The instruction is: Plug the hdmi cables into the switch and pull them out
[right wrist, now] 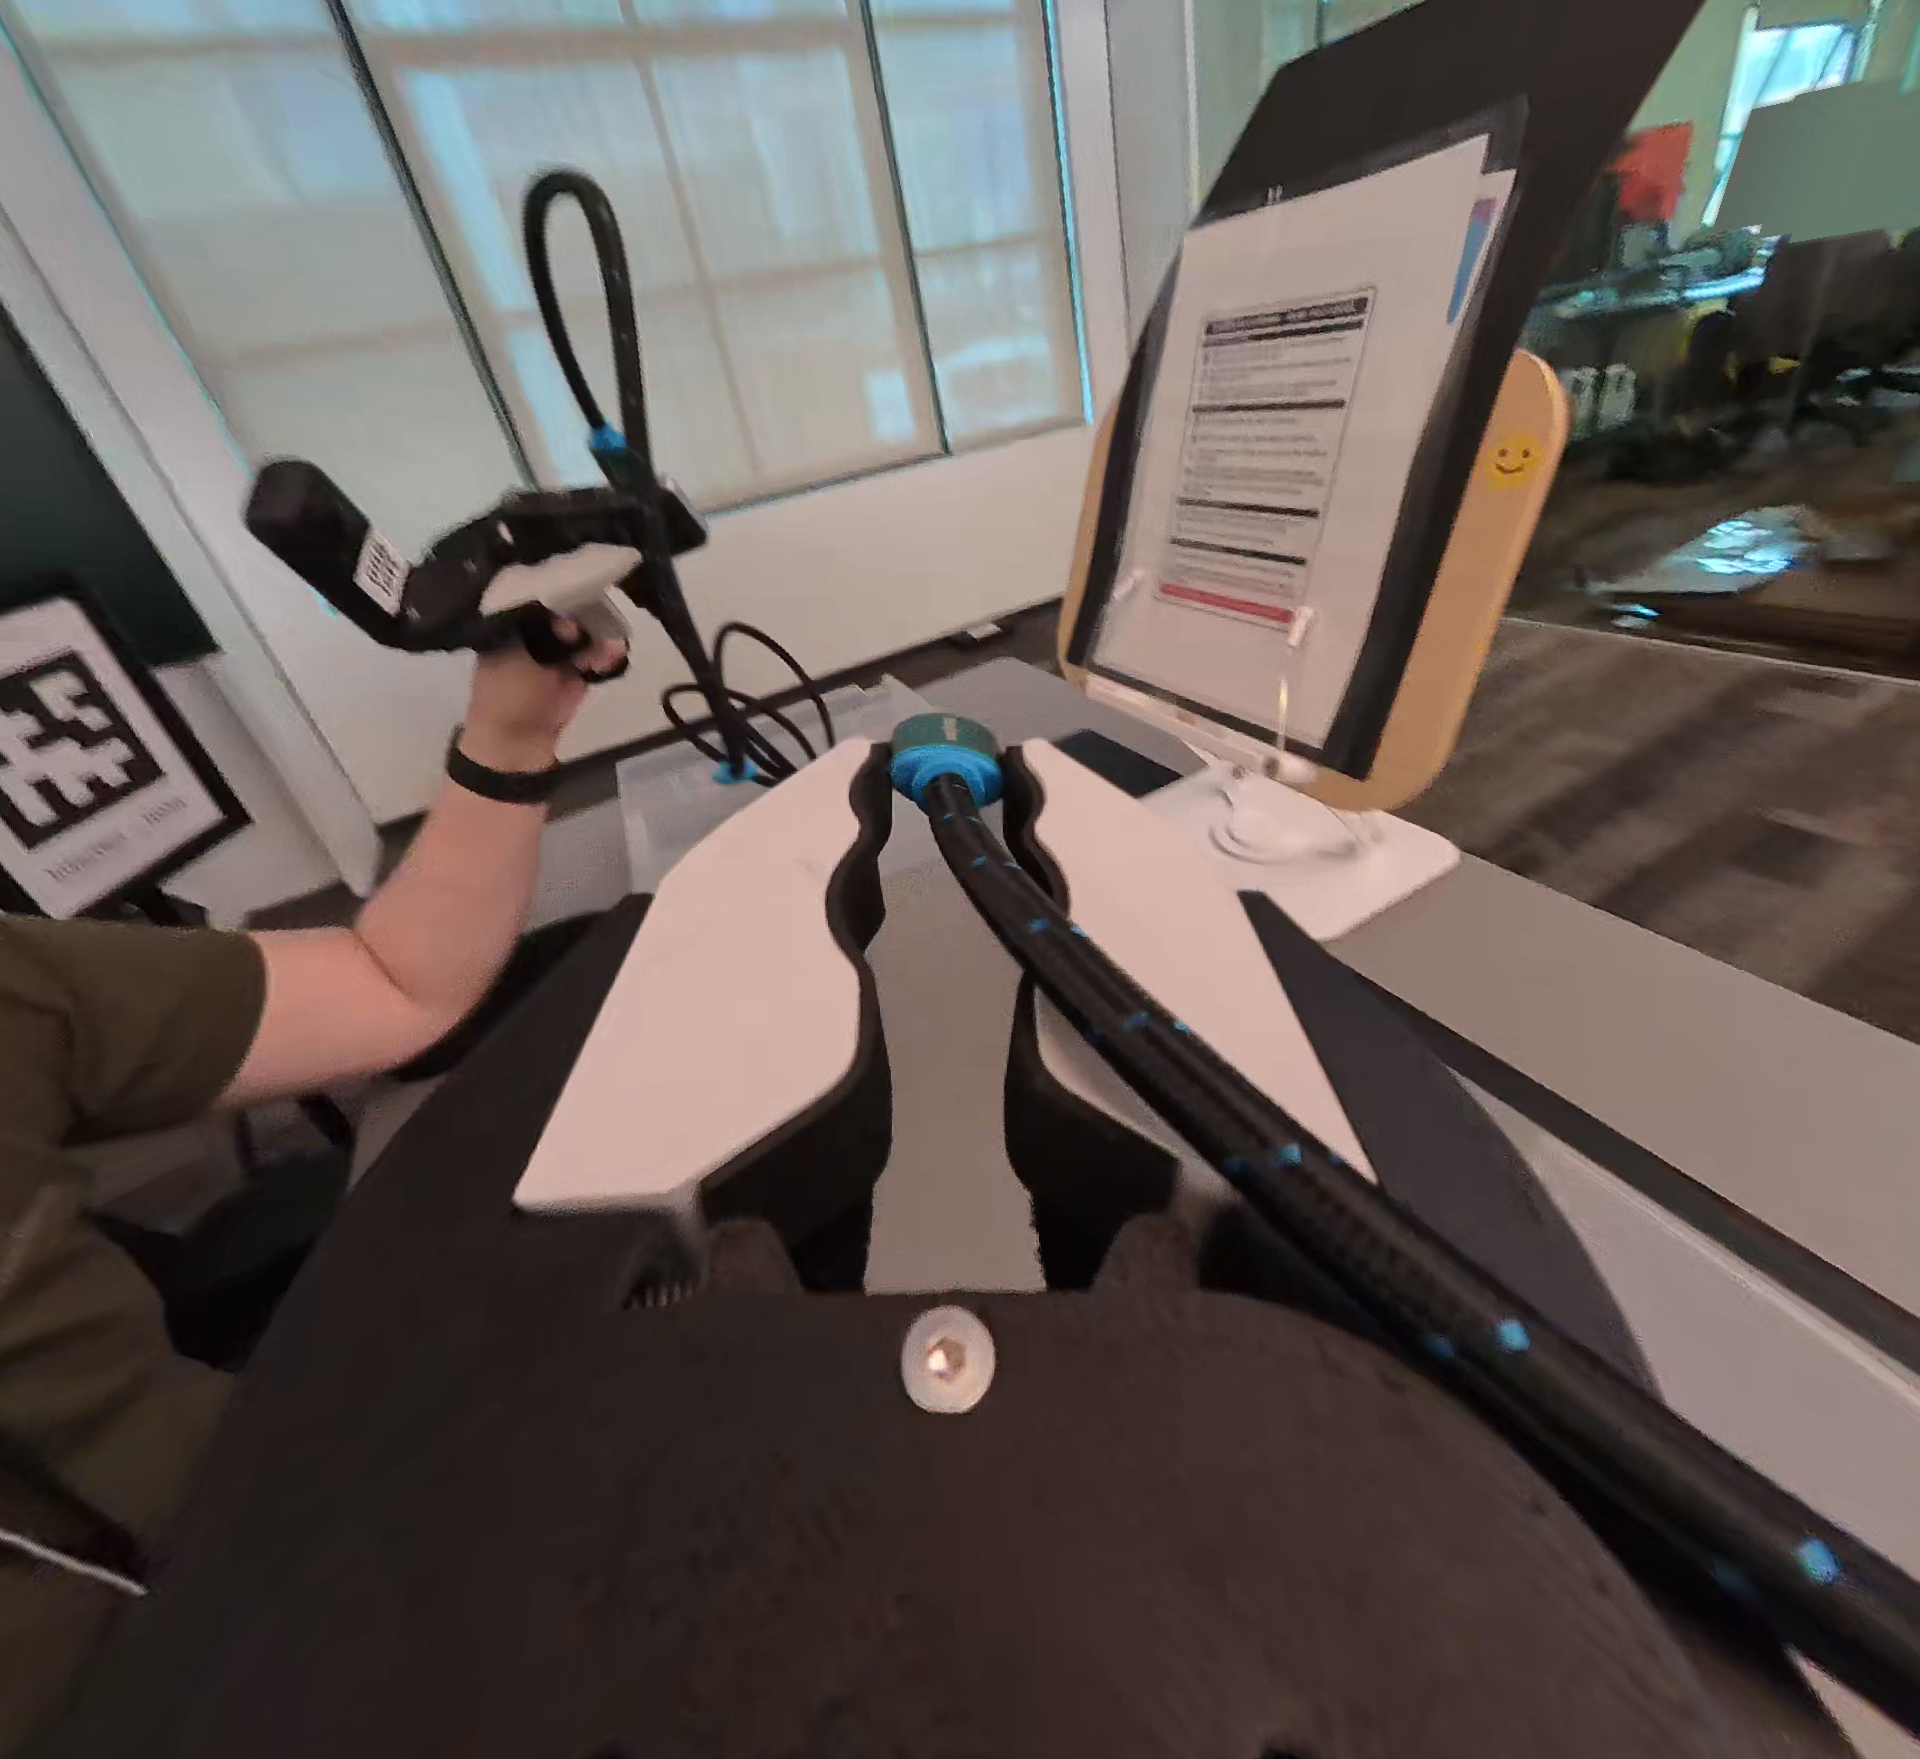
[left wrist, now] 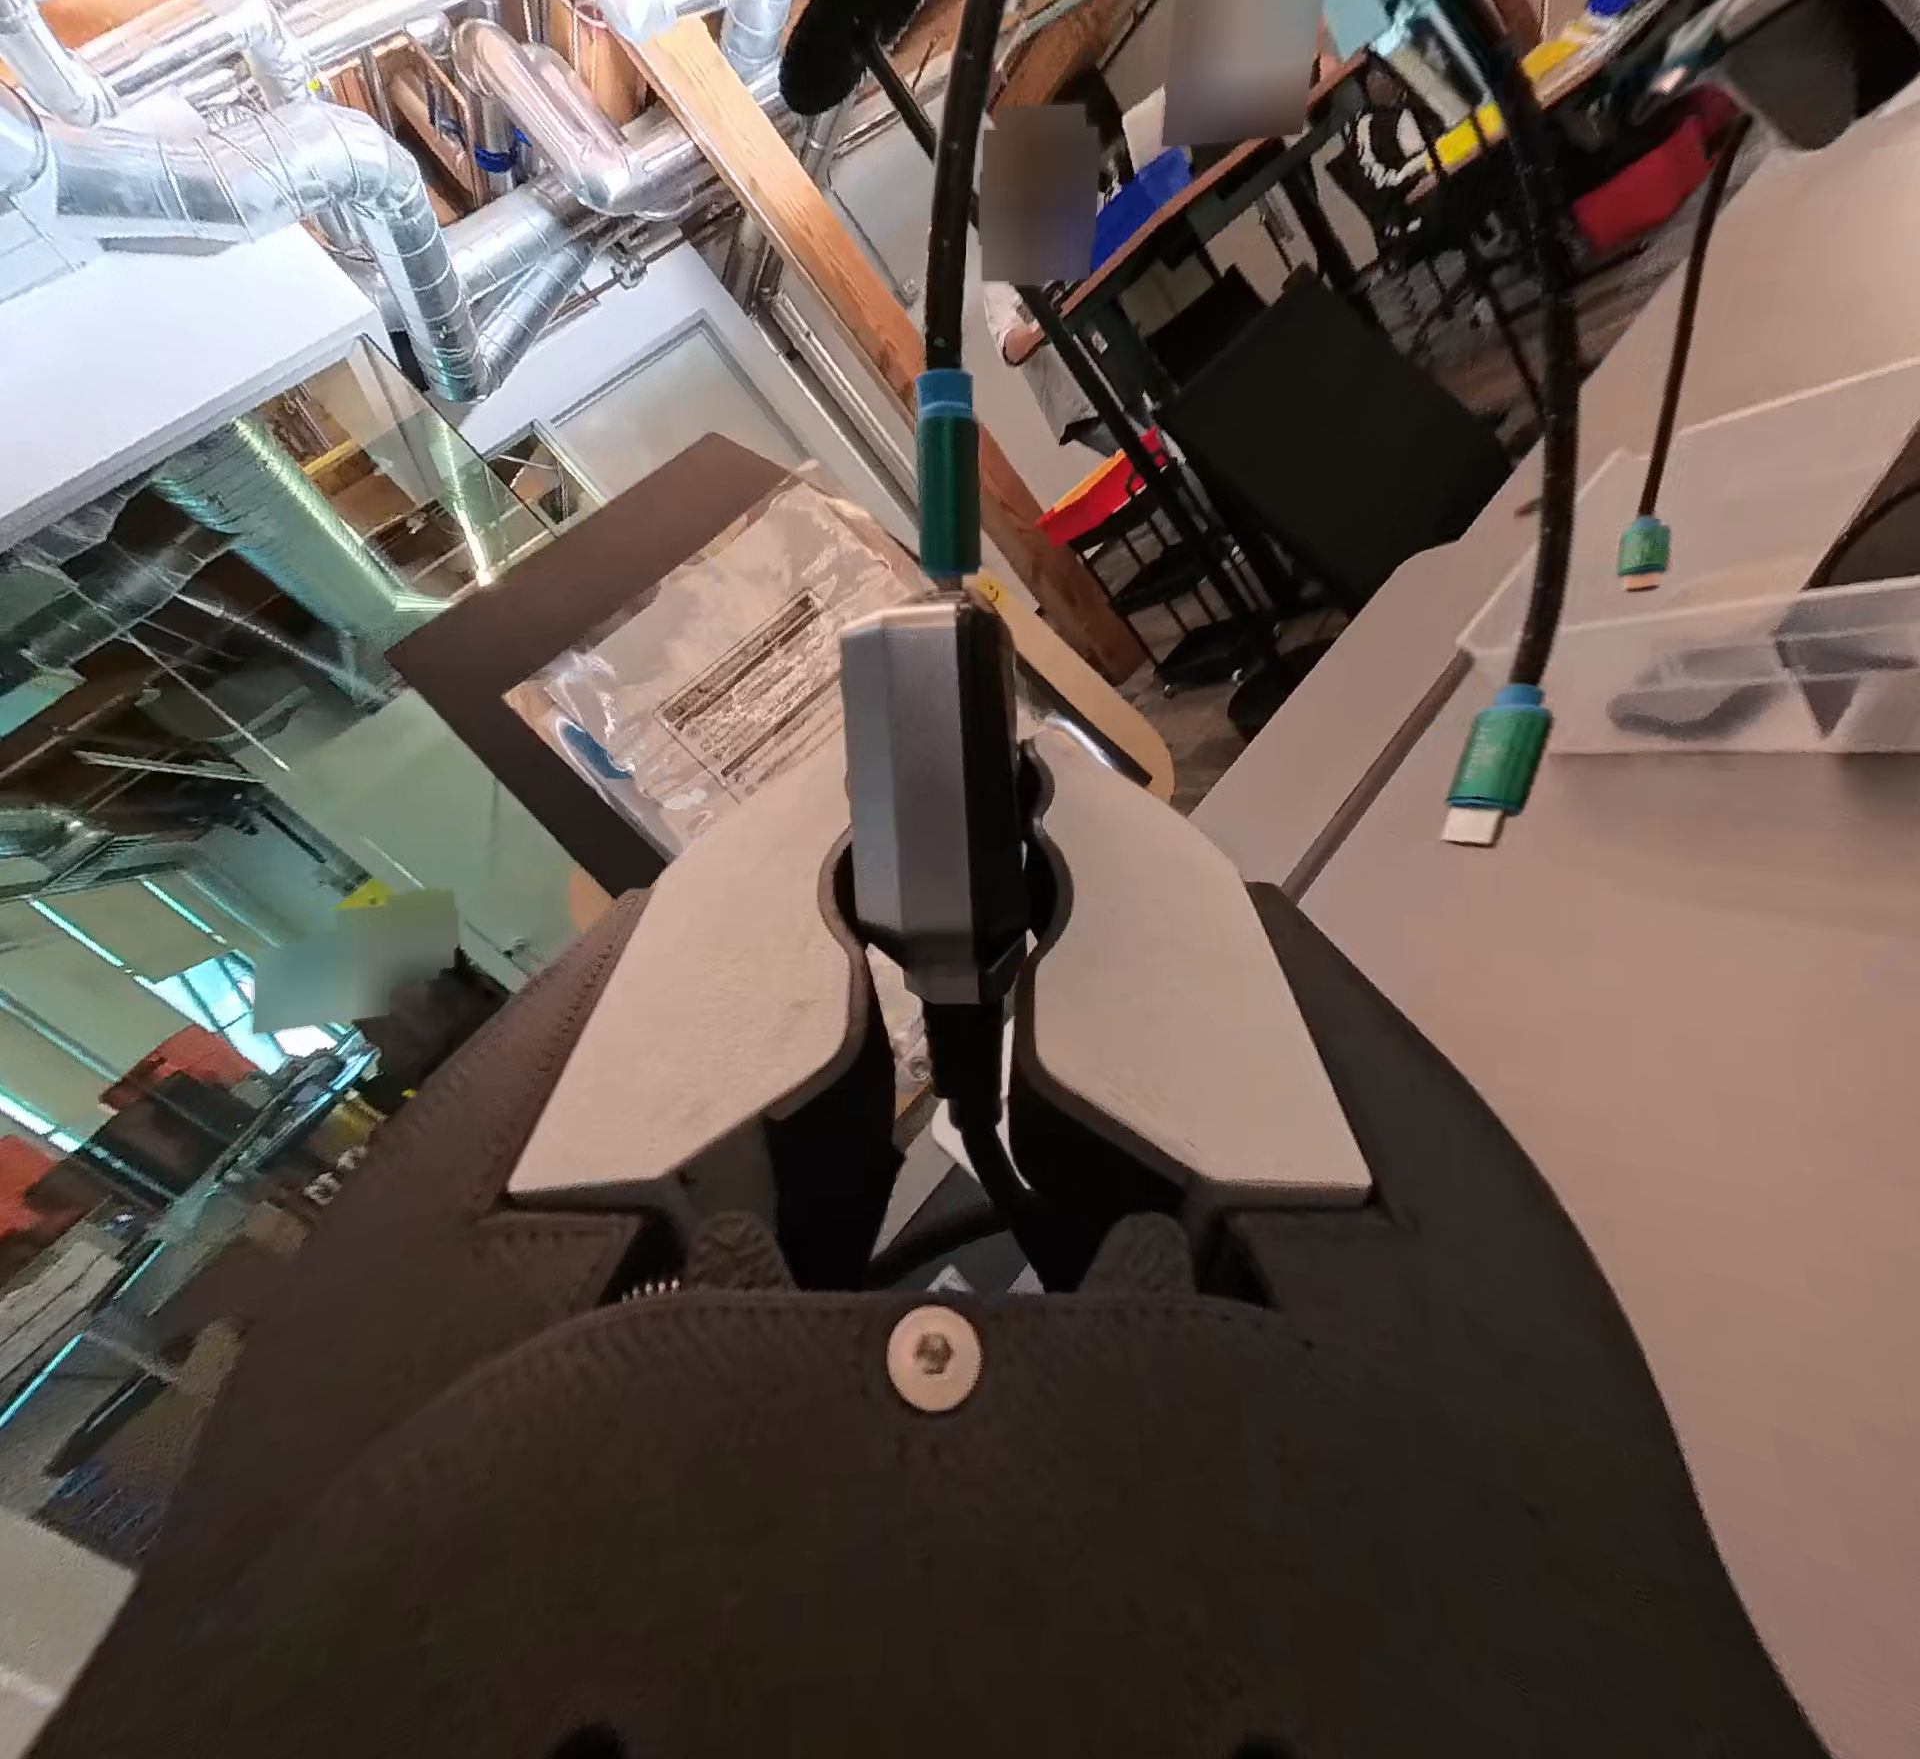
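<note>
My left gripper (left wrist: pixel 935 826) is shut on the grey HDMI switch (left wrist: pixel 914 774) and holds it upright in the air. A green HDMI plug (left wrist: pixel 948 483) with a blue collar sits in the switch's top port. Its black cable (left wrist: pixel 966 99) loops overhead, and a free green plug (left wrist: pixel 1496 764) hangs on the right. Another green plug (left wrist: pixel 1642 556) dangles farther back. My right gripper (right wrist: pixel 943 764) is shut on a green HDMI plug (right wrist: pixel 940 741) with a blue collar; its cable (right wrist: pixel 1299 1179) trails back to the lower right. The left gripper (right wrist: pixel 561 566) shows raised at the left.
A clear plastic box (left wrist: pixel 1714 670) stands on the grey table (left wrist: pixel 1558 1086); cables coil in the box (right wrist: pixel 665 795). A tilted stand with a printed sheet (right wrist: pixel 1299 462) stands at the table's far end. A person's forearm (right wrist: pixel 416 930) reaches in from the left.
</note>
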Tool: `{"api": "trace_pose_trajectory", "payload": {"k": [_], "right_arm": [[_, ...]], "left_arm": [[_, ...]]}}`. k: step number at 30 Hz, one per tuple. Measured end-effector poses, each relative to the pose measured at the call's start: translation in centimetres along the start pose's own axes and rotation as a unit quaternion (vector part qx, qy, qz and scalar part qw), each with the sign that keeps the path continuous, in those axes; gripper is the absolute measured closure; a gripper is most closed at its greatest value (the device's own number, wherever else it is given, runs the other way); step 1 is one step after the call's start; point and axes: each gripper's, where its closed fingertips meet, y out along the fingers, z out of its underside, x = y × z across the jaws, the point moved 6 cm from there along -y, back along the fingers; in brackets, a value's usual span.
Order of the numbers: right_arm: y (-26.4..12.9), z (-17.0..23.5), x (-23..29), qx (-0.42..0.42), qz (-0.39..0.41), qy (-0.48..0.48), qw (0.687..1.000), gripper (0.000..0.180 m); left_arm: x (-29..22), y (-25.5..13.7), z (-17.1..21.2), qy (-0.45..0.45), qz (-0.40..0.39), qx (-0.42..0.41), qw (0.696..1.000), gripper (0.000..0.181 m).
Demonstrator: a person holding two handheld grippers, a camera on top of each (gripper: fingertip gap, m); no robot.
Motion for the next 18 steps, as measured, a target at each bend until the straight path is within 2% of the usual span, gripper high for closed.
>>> {"api": "trace_pose_trajectory", "payload": {"k": [3, 6, 11, 14, 18], "right_arm": [[-1.2, 0.4, 1.2, 0.063, 0.042, -0.022, 0.997, 0.158], [-2.0, 0.5, 1.6, 0.086, 0.088, -0.033, 0.992, 0.159], [-2.5, 2.3, 1.4, 0.16, 0.104, 0.003, 0.982, 0.158], [-3.2, 2.1, 1.1, 0.182, 0.193, -0.018, 0.964, 0.158], [-4.0, 1.2, 3.2, 0.202, 0.254, -0.077, 0.943, 0.159]], "left_arm": [[-0.3, -0.1, -0.5, -0.005, 0.009, -0.008, 1.0, 0.159], [-0.8, 0.1, -0.6, 0.007, 0.011, 0.0, 1.0, 0.159], [-1.5, 0.7, -0.4, 0.024, 0.013, 0.014, 1.0, 0.159], [-1.7, 0.9, -0.3, 0.023, 0.02, 0.015, 0.999, 0.159], [-1.8, 0.9, -0.3, 0.018, 0.025, 0.013, 0.999, 0.159]]}}
